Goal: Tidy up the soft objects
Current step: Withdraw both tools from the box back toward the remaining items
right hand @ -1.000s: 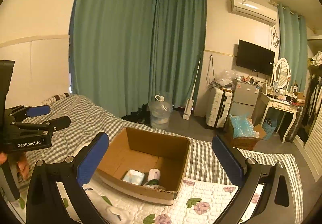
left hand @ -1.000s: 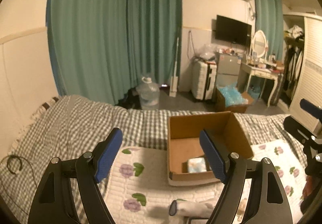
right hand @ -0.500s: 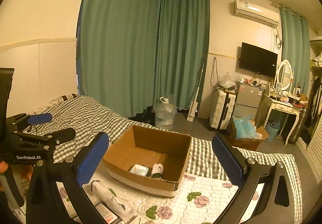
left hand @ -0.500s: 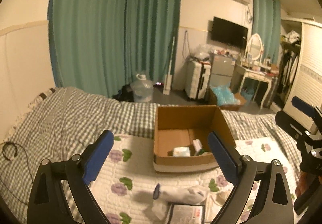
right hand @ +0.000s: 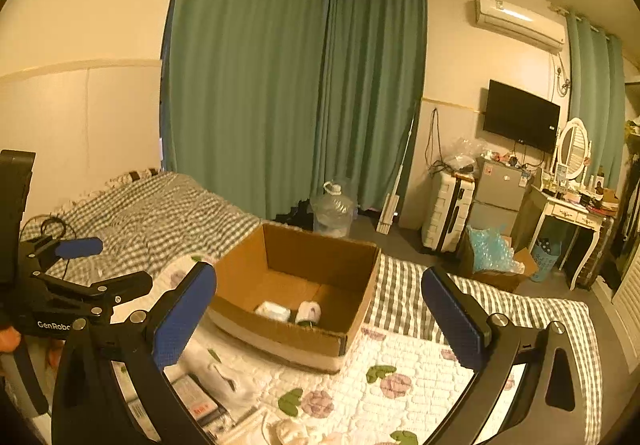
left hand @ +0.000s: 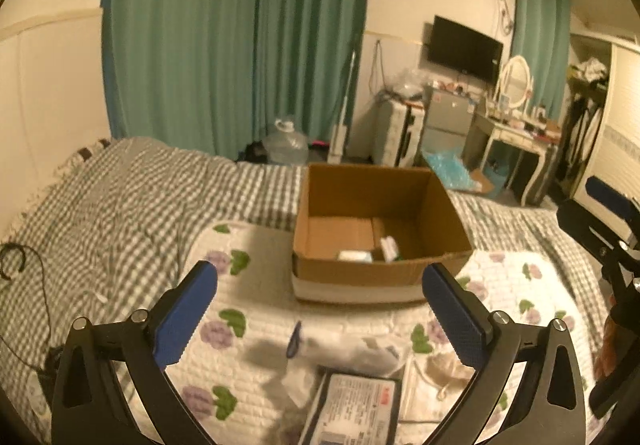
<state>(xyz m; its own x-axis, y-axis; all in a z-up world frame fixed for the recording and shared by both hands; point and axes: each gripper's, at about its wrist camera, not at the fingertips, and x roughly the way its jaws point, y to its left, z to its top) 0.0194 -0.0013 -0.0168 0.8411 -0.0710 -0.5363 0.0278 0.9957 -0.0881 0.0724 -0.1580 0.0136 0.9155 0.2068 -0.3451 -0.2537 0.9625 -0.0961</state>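
An open cardboard box point(left hand: 380, 269) point(right hand: 280, 329) stands on a white floral quilt point(left hand: 248, 325) on the bed. Inside lie a pale tissue pack point(left hand: 354, 255) point(right hand: 273, 311) and a small white roll point(left hand: 389, 247) point(right hand: 309, 312). In front of the box lie a white sock with a blue toe point(left hand: 340, 347), a flat printed pack point(left hand: 352, 411) and a beige soft item point(left hand: 444, 369). My left gripper point(left hand: 320, 317) is open and empty, above these items. My right gripper point(right hand: 320, 321) is open and empty, to the right of the left one, in front of the box.
A grey checked bedspread point(left hand: 120, 205) covers the rest of the bed. Green curtains point(left hand: 240, 45), a water jug point(left hand: 286, 143), a suitcase point(right hand: 448, 211) and a dressing table point(right hand: 568, 213) stand beyond the bed's far edge. A black cable point(left hand: 12, 261) lies at the left.
Both grippers have drawn back and up from the box. The sock, the flat pack and the beige item have come into the left wrist view. The jaws stay open.
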